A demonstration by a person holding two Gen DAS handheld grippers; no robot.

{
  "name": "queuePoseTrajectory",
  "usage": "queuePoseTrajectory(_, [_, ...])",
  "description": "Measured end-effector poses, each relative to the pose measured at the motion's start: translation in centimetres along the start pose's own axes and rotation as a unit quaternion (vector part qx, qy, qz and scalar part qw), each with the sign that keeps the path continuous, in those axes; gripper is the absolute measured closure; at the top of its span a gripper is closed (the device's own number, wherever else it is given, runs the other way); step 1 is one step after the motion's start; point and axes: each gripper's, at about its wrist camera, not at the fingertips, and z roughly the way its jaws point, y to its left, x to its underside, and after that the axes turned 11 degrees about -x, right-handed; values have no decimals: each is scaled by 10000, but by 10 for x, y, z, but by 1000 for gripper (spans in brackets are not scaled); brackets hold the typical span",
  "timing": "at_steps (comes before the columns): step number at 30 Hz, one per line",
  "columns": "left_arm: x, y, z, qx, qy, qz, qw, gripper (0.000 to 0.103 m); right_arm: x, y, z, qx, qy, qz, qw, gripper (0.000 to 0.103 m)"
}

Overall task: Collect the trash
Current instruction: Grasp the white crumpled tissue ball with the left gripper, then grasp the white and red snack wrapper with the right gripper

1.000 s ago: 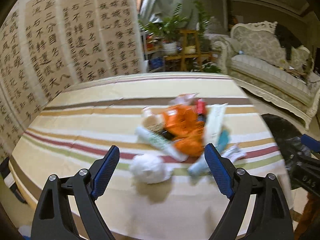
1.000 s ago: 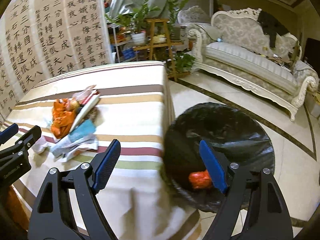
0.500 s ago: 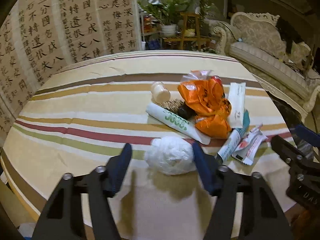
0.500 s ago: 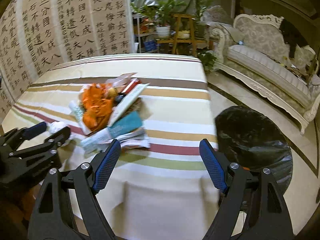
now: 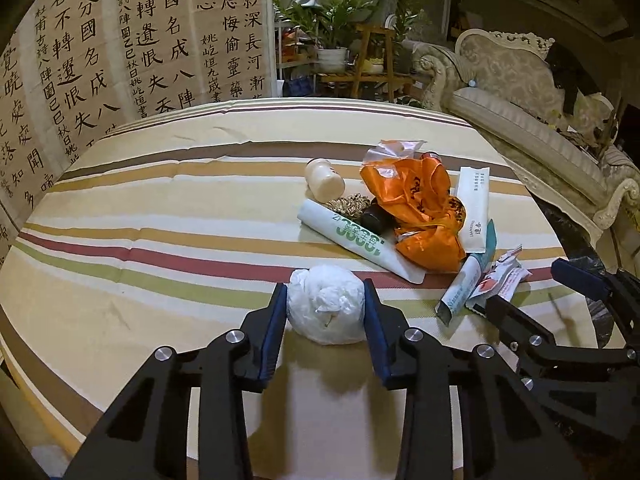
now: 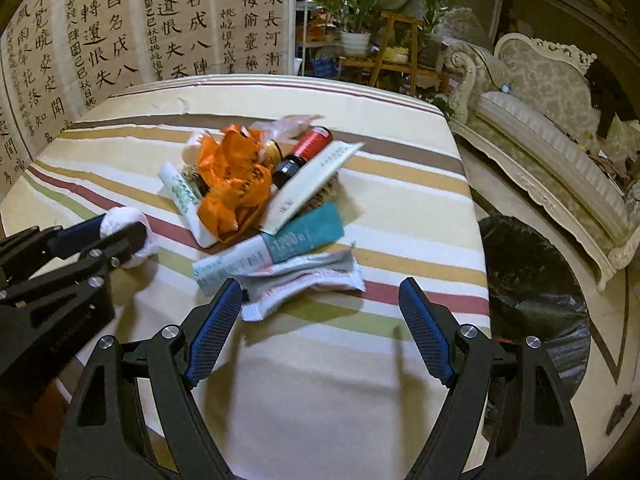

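A white crumpled paper ball point(image 5: 326, 306) lies on the striped tablecloth point(image 5: 160, 208). My left gripper point(image 5: 324, 292) has its jaws closing, and both blue pads touch the ball's sides. Behind the ball sits a trash pile: an orange plastic bag point(image 5: 416, 208), a rolled paper tube point(image 5: 352, 236), a small cream bottle point(image 5: 324, 184) and flat wrappers point(image 5: 500, 280). My right gripper point(image 6: 320, 286) stands open over the table's near side, just short of the crumpled wrappers point(image 6: 304, 280), with nothing between its fingers. A teal packet point(image 6: 304, 232) and a red bottle point(image 6: 308, 148) lie beyond them.
A bin lined with a black bag point(image 6: 532, 276) stands on the floor to the right of the table. Further right is an ornate sofa point(image 6: 552, 132). A calligraphy screen point(image 5: 120, 40) and potted plants point(image 5: 332, 28) stand behind the table.
My left gripper came down over the white ball and its jaws closed in from wide apart until they touch it. My right gripper swung left from above the bin to over the table.
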Motion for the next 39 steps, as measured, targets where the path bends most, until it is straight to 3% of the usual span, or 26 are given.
queuePoseTrajectory(12, [1,-1,-1,15,-36,1,10000,66,13,-39,-16,382,15,339,9987,24])
queuePoseTrajectory(16, [1,0,-4,-16,-93,-3,10000,66,4,-37,-21,214,-201,422,9987,24])
queuePoseTrajectory(23, [0,5,-3,-65,-105,-56,9999,66,-9,-18,-2,-41,-92,383,9992,26])
queuePoseTrajectory(24, [0,6,-3,-55,-93,-63,9999,66,-9,-17,1,-33,-54,376,9993,29])
queuePoseTrajectory(25, [1,6,-3,-47,-85,-69,9999,66,-9,-17,3,-13,-6,357,9994,38])
queuePoseTrajectory(29, [1,5,-2,-9,-73,-83,9999,66,-5,-24,7,-68,137,444,9989,53])
queuePoseTrajectory(31, [0,4,-2,14,-60,-81,9999,66,-3,-27,5,-87,138,456,9988,70])
queuePoseTrajectory(34, [-1,3,-2,28,-74,-67,9999,66,-2,-27,3,-163,141,467,9987,81])
queuePoseTrajectory(39, [-1,3,-3,27,-82,-81,9999,66,0,-27,1,-307,91,488,9983,83])
